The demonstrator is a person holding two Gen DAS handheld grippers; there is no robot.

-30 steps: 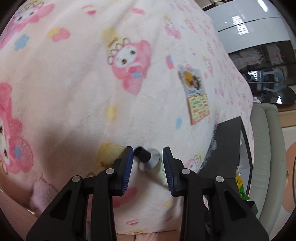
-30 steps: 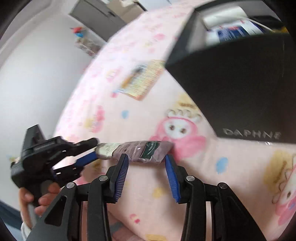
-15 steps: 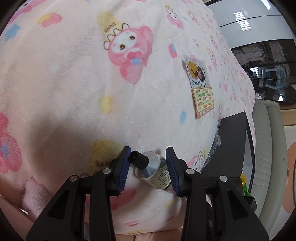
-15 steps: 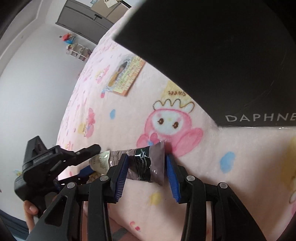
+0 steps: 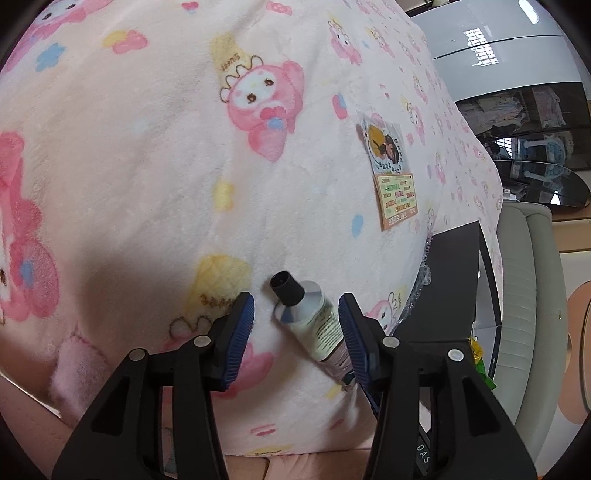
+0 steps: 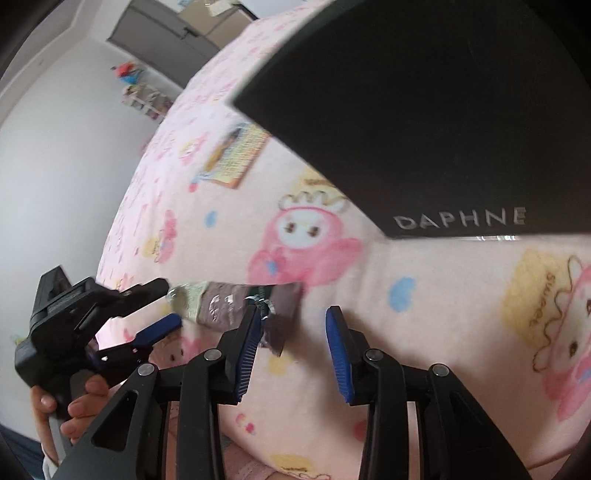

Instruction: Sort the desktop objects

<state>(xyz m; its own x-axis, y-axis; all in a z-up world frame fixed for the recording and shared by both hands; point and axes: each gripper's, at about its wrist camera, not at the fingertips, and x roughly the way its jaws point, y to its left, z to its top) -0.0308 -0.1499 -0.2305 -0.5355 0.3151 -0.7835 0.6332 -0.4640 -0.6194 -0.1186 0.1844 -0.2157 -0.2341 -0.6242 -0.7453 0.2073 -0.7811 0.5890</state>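
Observation:
A cream tube with a black cap (image 5: pixel 314 319) lies on the pink cartoon blanket (image 5: pixel 147 166). My left gripper (image 5: pixel 296 325) is open, and the tube's cap end lies between its jaws, close to the right finger. In the right wrist view the same tube (image 6: pixel 236 301) stretches from the left gripper (image 6: pixel 168 304) to my right gripper (image 6: pixel 291 332). The right gripper is open; the tube's crimped end lies by its left finger. A black box marked DAPHNE (image 6: pixel 443 129) stands behind on the right.
A printed card (image 5: pixel 393 177) lies on the blanket beyond the tube; it also shows in the right wrist view (image 6: pixel 232 155). The black box (image 5: pixel 454 288) sits at the left view's right, with a grey chair (image 5: pixel 528 295) behind it. Cabinets (image 6: pixel 166 26) stand far back.
Both grippers have opened wider. The tube, earlier held at both ends, now lies loose on the blanket. The right gripper has shifted right, so the tube's end is at its left finger.

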